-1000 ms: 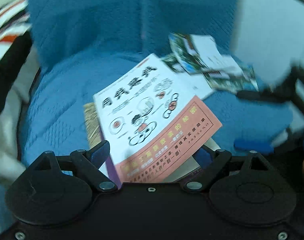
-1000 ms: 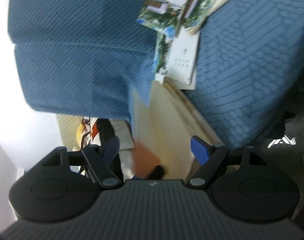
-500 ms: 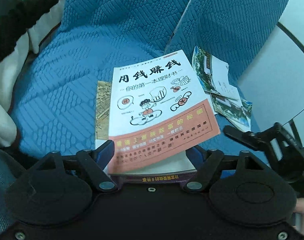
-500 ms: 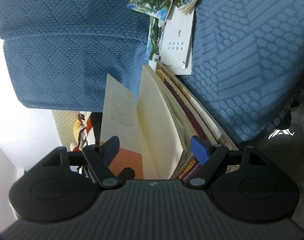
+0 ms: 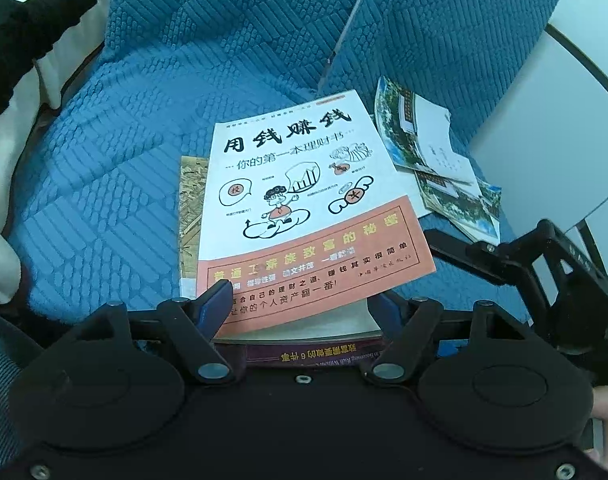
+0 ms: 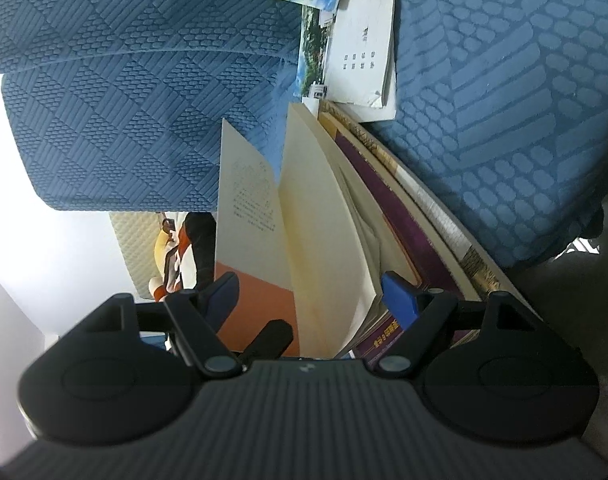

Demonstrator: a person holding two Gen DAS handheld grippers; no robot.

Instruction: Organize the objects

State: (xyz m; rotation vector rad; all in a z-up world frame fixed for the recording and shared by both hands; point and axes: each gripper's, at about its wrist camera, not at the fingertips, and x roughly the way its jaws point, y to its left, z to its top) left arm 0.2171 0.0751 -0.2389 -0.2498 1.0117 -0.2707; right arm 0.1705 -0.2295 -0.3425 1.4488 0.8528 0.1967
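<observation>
A white and orange paperback (image 5: 304,204) lies on top of a stack of books on a blue sofa seat (image 5: 115,168). A purple book (image 5: 316,356) and a tan patterned book (image 5: 189,216) lie under it. My left gripper (image 5: 299,308) is open at the stack's near edge. In the right wrist view the paperback (image 6: 316,220) has its front cover (image 6: 243,208) lifted off the pages. My right gripper (image 6: 310,292) is open around the stack's side edge, above the purple book (image 6: 388,200). The right gripper also shows in the left wrist view (image 5: 504,264).
Loose postcards and a white leaflet (image 5: 436,156) lie on the seat to the right of the stack; they also show in the right wrist view (image 6: 356,44). A striped cloth (image 5: 27,28) lies at the left. A white wall (image 5: 564,140) stands at the right.
The left gripper has swung to face the stack squarely and moved closer. The paperback's cover has fanned open in the right wrist view. Both grippers stay open.
</observation>
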